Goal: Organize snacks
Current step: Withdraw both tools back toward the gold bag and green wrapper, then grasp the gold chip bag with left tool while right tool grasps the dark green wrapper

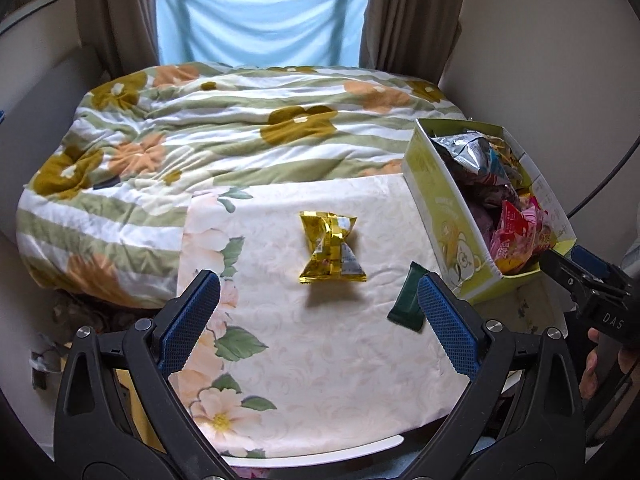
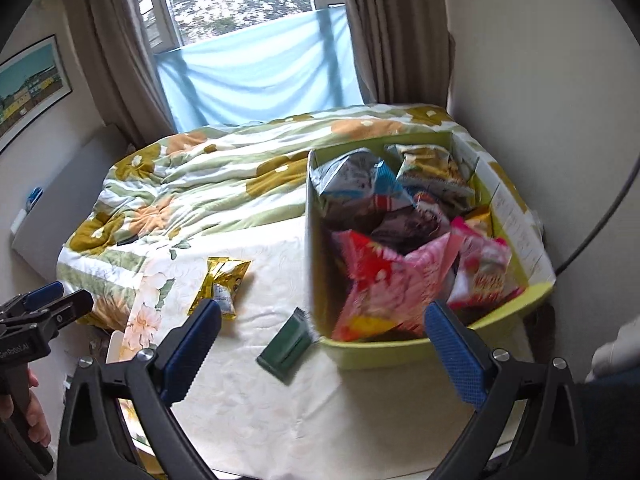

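Observation:
A gold foil snack bag (image 1: 332,246) lies on the cream floral cloth (image 1: 320,360); it also shows in the right wrist view (image 2: 224,280). A dark green bar (image 1: 406,304) lies to its right, beside a green box (image 1: 444,220) full of snack packets; the bar (image 2: 286,346) and box (image 2: 352,356) show in the right wrist view too. A pink and red packet (image 2: 384,288) lies on top in the box. My left gripper (image 1: 318,320) is open and empty, short of the gold bag. My right gripper (image 2: 324,344) is open and empty, near the box's front corner.
A flowered green and white quilt (image 1: 180,140) covers the bed behind the cloth. Curtains and a blue sheet (image 1: 260,16) hang at the window. Walls close in on both sides. The right gripper's body shows at the left wrist view's right edge (image 1: 588,284).

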### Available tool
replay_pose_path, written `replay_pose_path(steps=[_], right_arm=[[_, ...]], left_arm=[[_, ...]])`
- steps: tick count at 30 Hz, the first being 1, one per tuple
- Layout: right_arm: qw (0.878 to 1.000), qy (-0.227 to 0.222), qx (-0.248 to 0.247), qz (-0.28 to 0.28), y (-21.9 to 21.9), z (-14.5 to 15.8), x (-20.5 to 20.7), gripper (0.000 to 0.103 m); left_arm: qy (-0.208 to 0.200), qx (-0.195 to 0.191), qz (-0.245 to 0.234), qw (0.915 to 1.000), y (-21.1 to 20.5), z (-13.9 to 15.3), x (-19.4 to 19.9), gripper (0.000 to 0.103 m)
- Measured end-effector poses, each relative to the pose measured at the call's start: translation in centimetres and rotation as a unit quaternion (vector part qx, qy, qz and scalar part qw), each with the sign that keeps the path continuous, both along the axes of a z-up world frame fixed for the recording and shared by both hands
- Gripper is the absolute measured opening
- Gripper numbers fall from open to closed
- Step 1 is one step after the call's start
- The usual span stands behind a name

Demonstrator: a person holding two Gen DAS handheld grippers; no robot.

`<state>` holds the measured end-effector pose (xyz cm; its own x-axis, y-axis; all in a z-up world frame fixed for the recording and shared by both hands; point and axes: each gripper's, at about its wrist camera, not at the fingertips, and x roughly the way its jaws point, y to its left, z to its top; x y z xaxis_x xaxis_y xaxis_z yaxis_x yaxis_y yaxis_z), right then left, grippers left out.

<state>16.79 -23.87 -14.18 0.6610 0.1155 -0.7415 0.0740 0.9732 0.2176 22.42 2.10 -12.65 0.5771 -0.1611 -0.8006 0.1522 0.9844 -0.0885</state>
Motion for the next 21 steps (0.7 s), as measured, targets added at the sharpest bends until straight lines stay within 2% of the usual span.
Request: replay_pose_path(steps=[5,10,17,21], right_arm=[[0.998,0.015,0.008,-0.053,3.3,-1.8,-0.2,0.101],[0.995,0.035,0.006,-0.098,6.0,-4.7,0.1,0.101],[0.99,0.066,-0.009,-0.125,8.1,-9.0,1.5,0.101],[0.987,0.079,-0.009,-0.136,8.4,-11.7,2.9,0.101]], left_arm=[[0.012,-0.007,-0.036,0.9992,2.4,-1.2,2.4,0.099],[0.037,-0.022,-0.073,0.9964,3.7,-4.6,6.1,0.099],[0.082,-0.051,-0.082,0.9919,2.6,-10.2,11.6,0.099],[0.1,-0.053,-0.087,0.9898,0.8,-13.0,14.0,0.099]])
